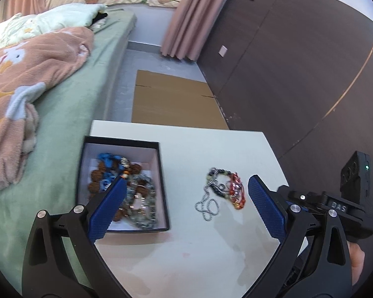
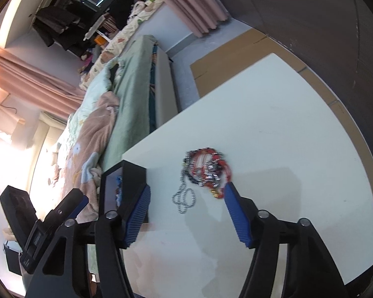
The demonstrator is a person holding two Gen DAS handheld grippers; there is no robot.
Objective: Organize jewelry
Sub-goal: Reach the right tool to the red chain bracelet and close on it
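Observation:
A black box with a white inside [image 1: 161,173] stands on the left of the white table [image 1: 211,248] and holds several bead bracelets, blue, brown and grey-green [image 1: 126,186]. A tangle of jewelry lies loose on the table to its right: a red bead string [image 1: 236,191], a dark bead bracelet [image 1: 217,181] and a silver ball chain [image 1: 207,206]. My left gripper [image 1: 186,186] is open and empty above the gap between box and tangle. My right gripper [image 2: 186,193] is open and empty, its fingertips astride the tangle [image 2: 206,171] and silver chain [image 2: 184,198]. The box's black wall [image 2: 134,181] shows by its left finger.
A bed with a green sheet [image 1: 69,114] and a pink blanket [image 1: 24,87] runs along the table's left side. Flat cardboard [image 1: 171,101] lies on the floor beyond the table. A dark wall [image 1: 298,74] stands to the right. The right gripper's body [image 1: 335,206] shows at the table's right edge.

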